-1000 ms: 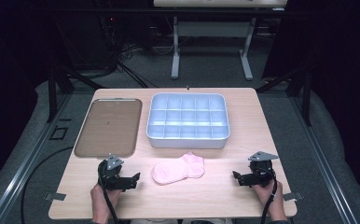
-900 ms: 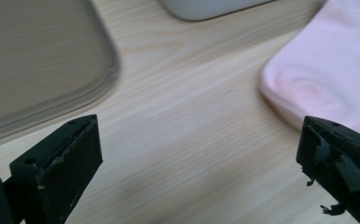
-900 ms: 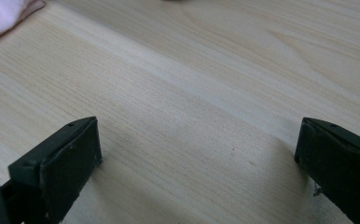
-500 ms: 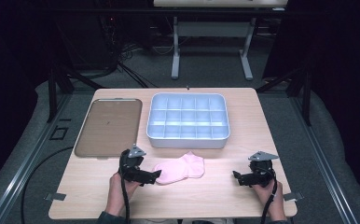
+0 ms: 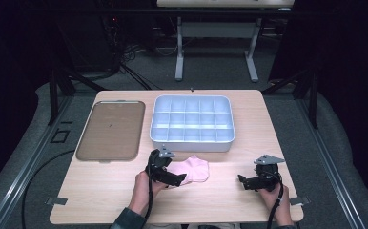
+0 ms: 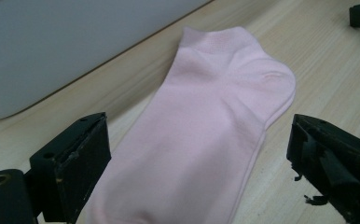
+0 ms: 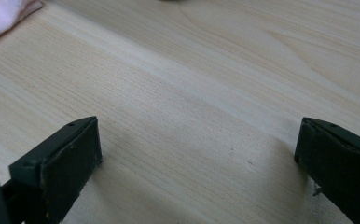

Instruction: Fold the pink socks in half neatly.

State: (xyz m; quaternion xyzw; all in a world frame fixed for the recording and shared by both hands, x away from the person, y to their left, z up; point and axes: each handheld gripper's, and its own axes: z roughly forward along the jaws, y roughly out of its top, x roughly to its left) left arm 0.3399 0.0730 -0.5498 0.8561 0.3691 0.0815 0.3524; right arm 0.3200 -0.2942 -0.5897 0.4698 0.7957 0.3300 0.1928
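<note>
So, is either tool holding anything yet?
Nothing held. The left tool straddles the flat pink cotton sock's toe end, jaws open; the right tool is open.

Your right claw [image 7: 197, 158] is hovering low over the bare wooden counter [image 7: 206, 84], its two black jaws standing wide apart. A pink sock [image 7: 1, 14] corner is peeking in far ahead, left of the claw.

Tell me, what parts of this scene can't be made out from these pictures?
- Pink sock: its near end runs off the bottom edge of the left gripper view; in the high view the left gripper covers that end.
- Divided tray: its compartments' contents are too small and blurred to judge.
</note>
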